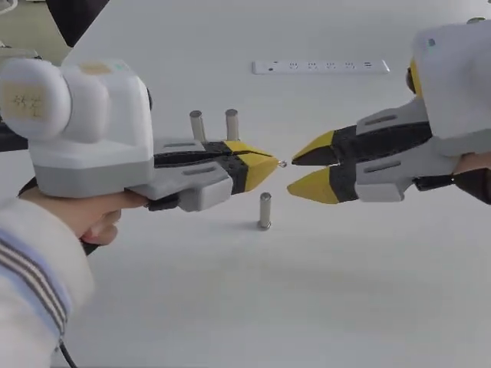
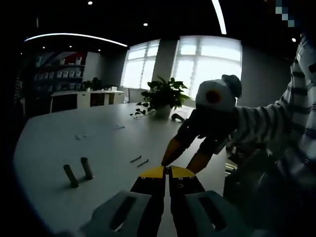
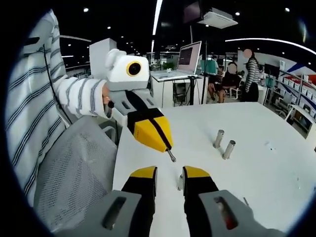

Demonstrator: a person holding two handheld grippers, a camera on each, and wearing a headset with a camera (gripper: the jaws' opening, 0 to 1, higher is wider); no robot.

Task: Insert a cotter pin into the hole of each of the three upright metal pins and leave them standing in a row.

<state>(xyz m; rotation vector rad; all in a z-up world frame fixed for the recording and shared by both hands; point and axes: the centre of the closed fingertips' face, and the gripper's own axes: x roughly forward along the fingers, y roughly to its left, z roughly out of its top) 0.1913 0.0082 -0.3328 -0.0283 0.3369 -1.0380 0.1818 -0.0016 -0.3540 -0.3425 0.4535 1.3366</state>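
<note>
Left hand-held gripper (image 1: 270, 161): its jaws are together, clamped on a small cotter pin (image 1: 282, 163) that juts from the tips. The right hand-held gripper (image 1: 291, 175) faces it, jaws apart, just beside the pin. Three metal pins (image 1: 232, 123) stand upright on the bench (image 1: 368, 291), the nearest metal pin (image 1: 265, 211) below the tips. We judge that the first insertion is in hand. Next we must steady the cotter pin, perhaps by a regrip, and align it with a hole we cannot make out.

Left gripper (image 2: 167, 171) fingers (image 2: 154, 173) pinch cotter pin (image 2: 167, 168); two metal pins (image 2: 87, 168) upright, left.
</note>
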